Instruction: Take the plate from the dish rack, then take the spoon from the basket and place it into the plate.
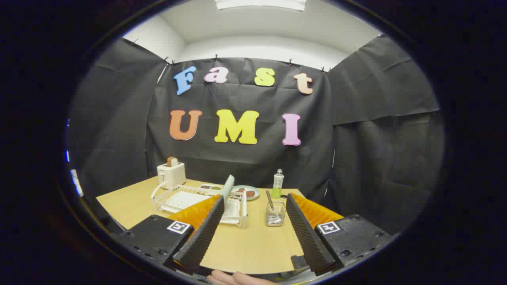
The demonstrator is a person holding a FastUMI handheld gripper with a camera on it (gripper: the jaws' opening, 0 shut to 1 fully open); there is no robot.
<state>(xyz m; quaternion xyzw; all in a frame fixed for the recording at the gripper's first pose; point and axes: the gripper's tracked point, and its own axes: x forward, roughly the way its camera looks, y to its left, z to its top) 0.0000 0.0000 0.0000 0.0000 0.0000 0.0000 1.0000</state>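
Gripper view: gripper [253, 225] fingers spread wide, holding nothing, step one not started — plate [227, 187] stands upright in dish rack [174, 200], spoon [269, 200] in basket [275, 215] right of rack; next likely advance and pinch plate rim.

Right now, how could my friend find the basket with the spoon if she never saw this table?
Start at the wooden table and find the white dish rack with a plate standing in it. Beside the rack, ahead of the open tool, sits a small clear basket. Unlike the green bottle behind it, it is low and see-through, with a spoon poking out.
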